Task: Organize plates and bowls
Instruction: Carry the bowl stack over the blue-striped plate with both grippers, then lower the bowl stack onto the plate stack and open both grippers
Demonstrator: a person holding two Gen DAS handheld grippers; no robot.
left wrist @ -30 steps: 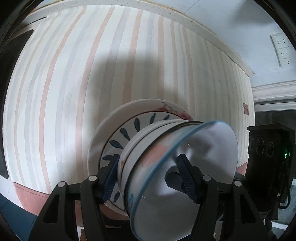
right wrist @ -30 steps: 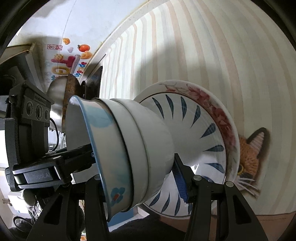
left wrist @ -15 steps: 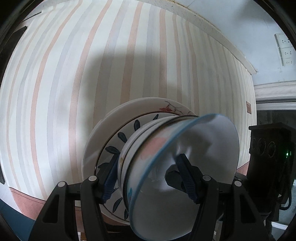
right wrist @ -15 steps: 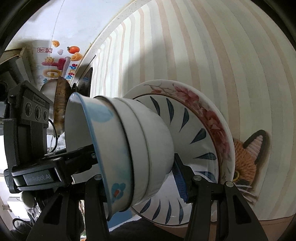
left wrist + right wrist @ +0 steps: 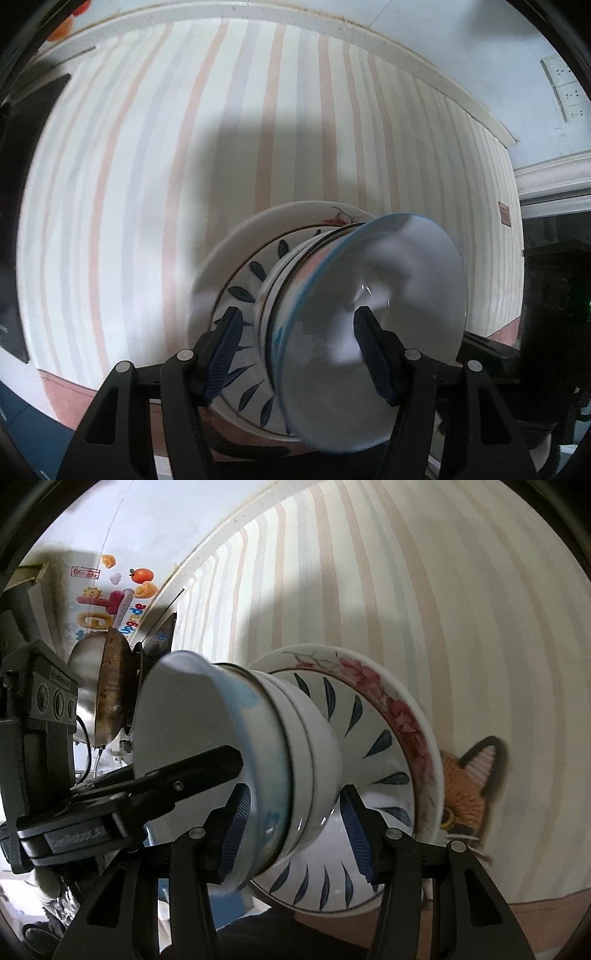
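Note:
A stack of nested bowls [image 5: 365, 325] [image 5: 258, 768] sits on a blue-leaf plate [image 5: 240, 291] [image 5: 373, 746], itself on a red-flower plate [image 5: 291, 218] [image 5: 402, 716], over the striped cloth. The top bowl has a blue rim. My left gripper [image 5: 299, 354] straddles the bowl stack, one finger outside by the plate, the other inside the top bowl. My right gripper [image 5: 295, 830] straddles the stack from the opposite side, one finger inside the top bowl, the other by the bowls' base. The left gripper's body [image 5: 48, 760] shows in the right wrist view.
A striped tablecloth [image 5: 184, 147] [image 5: 443, 590] with an orange cat patch [image 5: 469, 790] covers the surface. A metal pot with a rusty lid [image 5: 107, 690] stands beyond the bowls. A dark panel [image 5: 22, 184] lies at the cloth's left edge.
Both grippers' jaws have closed in around the bowl stack. The stack has shifted slightly and looks blurred in the left wrist view.

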